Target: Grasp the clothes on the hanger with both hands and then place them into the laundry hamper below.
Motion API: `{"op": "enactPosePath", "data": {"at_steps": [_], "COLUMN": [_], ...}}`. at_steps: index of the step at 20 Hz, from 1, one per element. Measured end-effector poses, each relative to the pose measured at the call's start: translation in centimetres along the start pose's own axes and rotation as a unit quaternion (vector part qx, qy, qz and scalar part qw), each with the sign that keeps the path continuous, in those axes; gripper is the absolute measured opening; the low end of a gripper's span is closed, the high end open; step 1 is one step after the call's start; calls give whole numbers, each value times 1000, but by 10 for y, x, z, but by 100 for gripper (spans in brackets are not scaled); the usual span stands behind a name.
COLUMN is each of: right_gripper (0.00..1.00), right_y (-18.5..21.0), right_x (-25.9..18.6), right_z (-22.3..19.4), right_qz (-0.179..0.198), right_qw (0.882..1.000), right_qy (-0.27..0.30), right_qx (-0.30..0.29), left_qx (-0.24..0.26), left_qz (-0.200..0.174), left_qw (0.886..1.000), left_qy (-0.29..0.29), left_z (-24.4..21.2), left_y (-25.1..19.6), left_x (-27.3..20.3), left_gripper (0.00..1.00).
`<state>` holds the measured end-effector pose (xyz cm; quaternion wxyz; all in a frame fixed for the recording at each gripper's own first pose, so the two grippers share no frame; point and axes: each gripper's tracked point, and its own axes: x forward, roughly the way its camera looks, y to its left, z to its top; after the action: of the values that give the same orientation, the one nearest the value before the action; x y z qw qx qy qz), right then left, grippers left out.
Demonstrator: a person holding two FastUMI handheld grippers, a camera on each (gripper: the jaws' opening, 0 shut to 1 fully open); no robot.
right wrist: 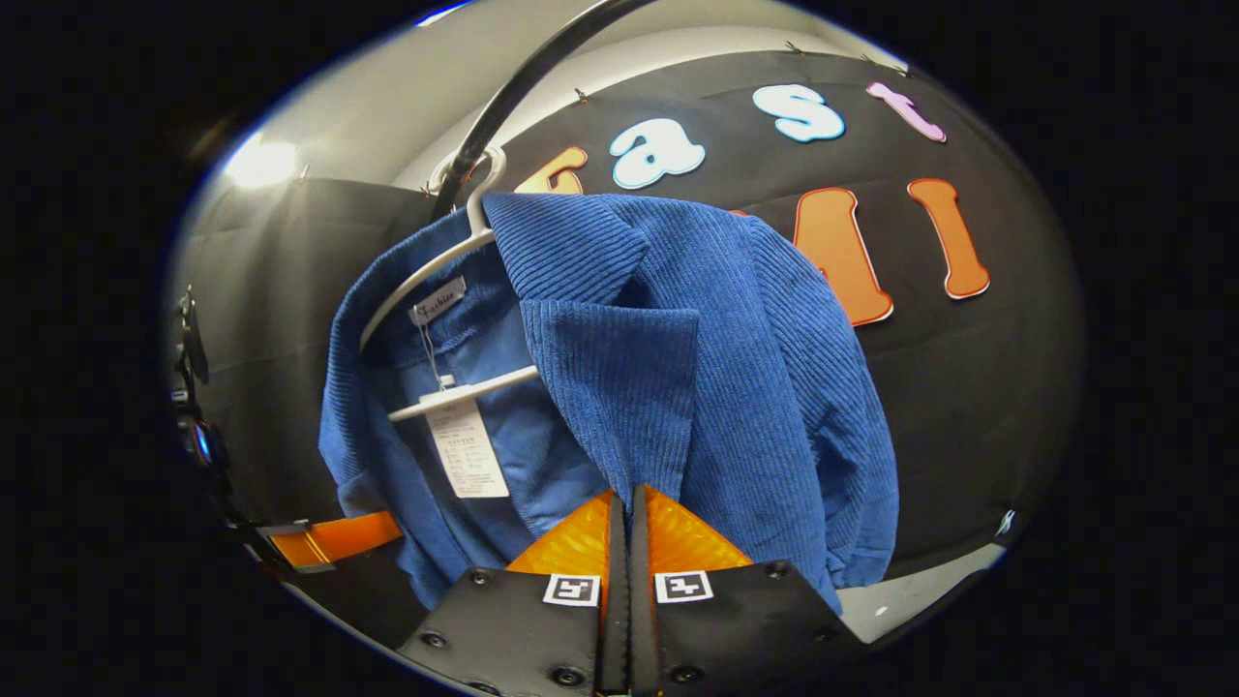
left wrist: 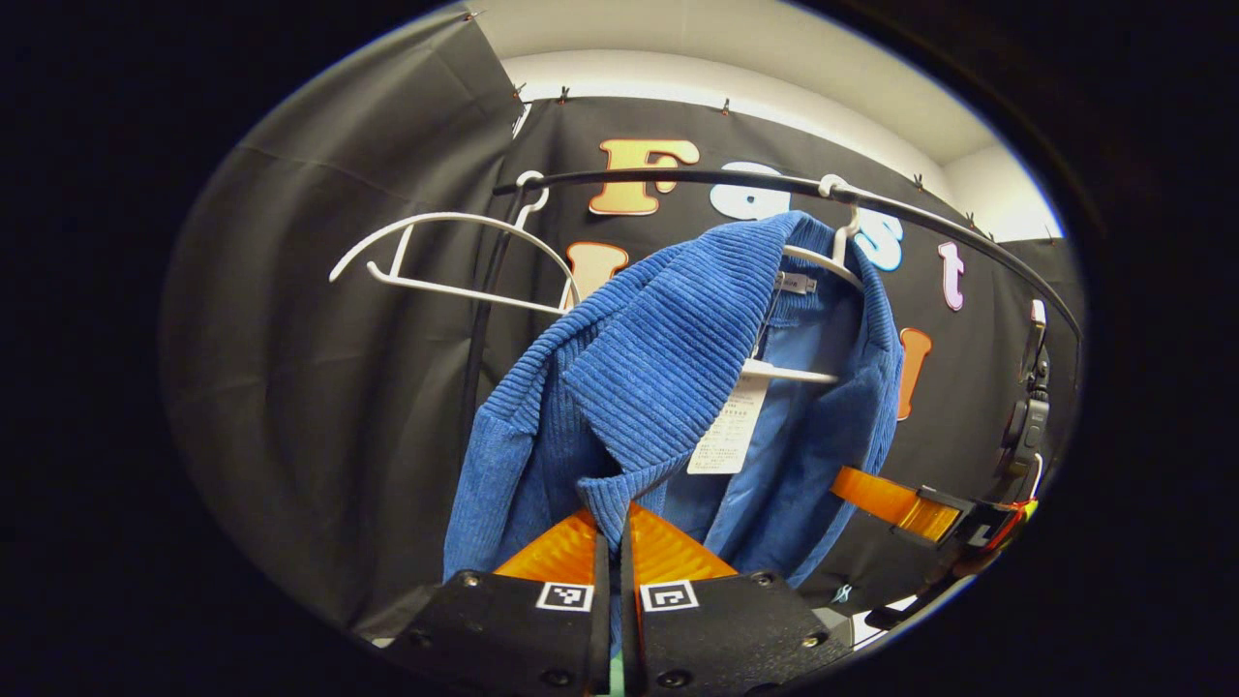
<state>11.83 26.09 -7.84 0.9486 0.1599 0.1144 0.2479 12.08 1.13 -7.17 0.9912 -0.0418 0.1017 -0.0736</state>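
Note:
A blue corduroy jacket [left wrist: 639, 368] [right wrist: 716, 368] hangs on a white hanger [left wrist: 823, 263] [right wrist: 426, 276] from a black rail [left wrist: 678, 177] [right wrist: 523, 87]. A paper tag [left wrist: 731, 426] [right wrist: 465, 450] dangles inside it. My left gripper [left wrist: 615, 518] is shut on the tip of one lapel. My right gripper [right wrist: 626, 499] is shut on the lower edge of the other lapel. In the left gripper view the right gripper [left wrist: 852, 487] reaches into the jacket's far front edge. In the right gripper view the left gripper [right wrist: 382, 528] meets the jacket at the lower left.
An empty white hanger [left wrist: 455, 261] hangs on the same rail to the left of the jacket. The booth's black cloth wall [left wrist: 339, 387] stands close behind. A dark device [left wrist: 1031, 416] hangs at the rail's right end.

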Motion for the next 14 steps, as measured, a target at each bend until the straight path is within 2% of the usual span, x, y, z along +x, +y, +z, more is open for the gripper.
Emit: {"op": "enactPosePath", "data": {"at_steps": [1,5,8,11,14], "right_gripper": [7,7,7,7,7], "right_y": [2,-3,-11,-12,-23], "right_x": [0,-5,-2,-6,-15], "right_z": [5,24,43,63,82], "right_qz": [10,50,78,119,148], "right_qw": [1000,995,984,966,941], "right_qy": [-5,-10,-22,-40,-59], "right_qx": [11,86,158,227,300], "left_qx": [0,5,1,7,7], "left_qz": [-8,-5,-7,-10,-18], "left_qw": [1000,1000,1000,999,998], "left_qy": [0,-13,-21,-40,-63], "left_z": [3,19,31,55,81], "left_y": [-1,11,20,26,33], "left_x": [1,-11,-18,-27,-39], "left_gripper": [0,2,2,2,2]}}
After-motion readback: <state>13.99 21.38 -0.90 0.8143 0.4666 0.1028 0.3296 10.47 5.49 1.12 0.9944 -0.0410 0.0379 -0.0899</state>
